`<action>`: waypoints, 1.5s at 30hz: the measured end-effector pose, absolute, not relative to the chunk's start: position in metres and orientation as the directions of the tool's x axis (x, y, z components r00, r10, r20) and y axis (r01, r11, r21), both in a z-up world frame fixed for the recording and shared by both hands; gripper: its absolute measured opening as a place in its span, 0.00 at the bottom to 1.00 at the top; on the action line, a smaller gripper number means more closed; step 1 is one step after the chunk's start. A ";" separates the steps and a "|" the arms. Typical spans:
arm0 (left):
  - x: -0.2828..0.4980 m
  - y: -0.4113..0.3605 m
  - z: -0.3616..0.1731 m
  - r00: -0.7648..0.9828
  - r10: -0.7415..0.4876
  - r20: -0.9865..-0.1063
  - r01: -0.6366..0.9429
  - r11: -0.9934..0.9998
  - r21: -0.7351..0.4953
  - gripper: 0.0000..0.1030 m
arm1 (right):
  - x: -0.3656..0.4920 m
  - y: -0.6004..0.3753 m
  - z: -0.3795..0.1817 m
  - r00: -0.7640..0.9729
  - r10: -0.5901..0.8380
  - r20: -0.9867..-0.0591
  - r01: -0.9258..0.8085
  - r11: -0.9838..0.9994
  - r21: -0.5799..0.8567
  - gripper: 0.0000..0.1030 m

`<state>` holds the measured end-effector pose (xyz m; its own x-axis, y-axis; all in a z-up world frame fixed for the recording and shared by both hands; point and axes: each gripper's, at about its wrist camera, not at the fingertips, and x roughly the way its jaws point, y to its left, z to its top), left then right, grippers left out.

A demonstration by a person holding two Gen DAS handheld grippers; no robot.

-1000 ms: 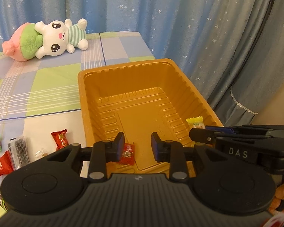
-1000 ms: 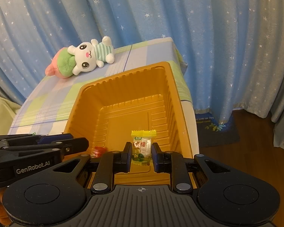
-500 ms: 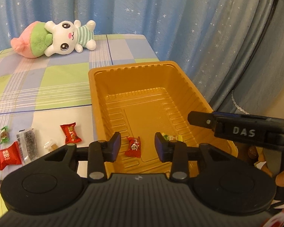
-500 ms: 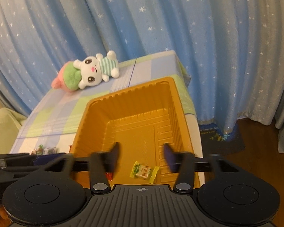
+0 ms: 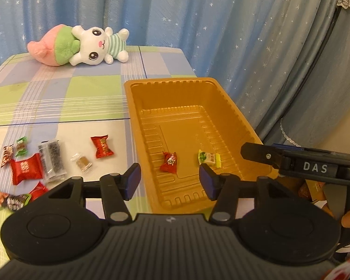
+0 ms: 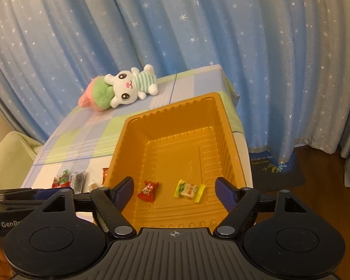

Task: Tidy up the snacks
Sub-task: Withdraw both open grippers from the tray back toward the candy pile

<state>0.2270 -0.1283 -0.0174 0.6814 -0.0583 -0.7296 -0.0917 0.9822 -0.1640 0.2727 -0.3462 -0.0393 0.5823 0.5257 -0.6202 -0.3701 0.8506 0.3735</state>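
Observation:
An orange plastic tray (image 5: 235,112) (image 6: 226,126) sits at the right end of the checked table. On its floor lie a red wrapped candy (image 5: 168,162) (image 6: 148,190) and a yellow and white snack packet (image 5: 209,158) (image 6: 189,190). My left gripper (image 5: 170,181) hovers over the tray's near left corner, its jaws opening with nothing between them. My right gripper (image 6: 175,190) hangs above the tray's near edge, jaws opening and empty; the packet lies loose below it. Several wrapped snacks lie on the cloth left of the tray, among them a red candy (image 5: 102,146) and a grey packet (image 5: 52,159).
A plush rabbit (image 5: 81,45) (image 6: 121,88) lies at the far end of the table. Blue starred curtains (image 5: 198,23) hang close behind the table and to the right. The table's right edge drops to a wooden floor with a dark mat (image 6: 275,170).
My right gripper let go of the yellow packet, which dropped onto the tray floor, and its jaws spread. The left jaws widened too. Both grippers drew back and up from the tray.

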 end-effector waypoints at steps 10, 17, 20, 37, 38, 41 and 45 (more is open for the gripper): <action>0.185 -0.116 -0.012 0.689 -0.029 -0.724 -0.123 0.980 -0.156 0.59 | 0.235 -0.340 -0.035 0.564 0.543 -0.622 -0.404 0.839 0.365 0.89; 0.157 -0.099 -0.015 0.674 0.000 -0.738 -0.178 0.971 -0.162 0.59 | 0.217 -0.325 -0.042 0.517 0.564 -0.644 -0.430 0.821 0.375 0.89; 0.146 -0.092 -0.017 0.668 0.013 -0.744 -0.200 0.966 -0.163 0.59 | 0.210 -0.318 -0.045 0.498 0.571 -0.653 -0.437 0.815 0.379 0.89; 0.102 -0.036 -0.029 0.630 0.054 -0.774 -0.283 0.945 -0.164 0.59 | 0.186 -0.257 -0.060 0.397 0.603 -0.692 -0.492 0.776 0.395 0.89; 0.100 -0.031 -0.029 0.629 0.059 -0.775 -0.290 0.943 -0.163 0.59 | 0.185 -0.253 -0.061 0.391 0.605 -0.694 -0.494 0.774 0.396 0.89; 0.095 -0.018 -0.030 0.624 0.070 -0.778 -0.309 0.937 -0.163 0.59 | 0.183 -0.238 -0.063 0.376 0.608 -0.699 -0.503 0.768 0.397 0.89; 0.091 0.000 -0.033 0.613 0.092 -0.785 -0.331 0.932 -0.149 0.59 | 0.182 -0.218 -0.066 0.363 0.614 -0.701 -0.511 0.760 0.402 0.89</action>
<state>0.0906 -0.0001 -0.0329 0.6126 0.0918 -0.7851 -0.3311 0.9317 -0.1494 0.1819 -0.2183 -0.0659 0.3630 0.6141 -0.7008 -0.5107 0.7602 0.4016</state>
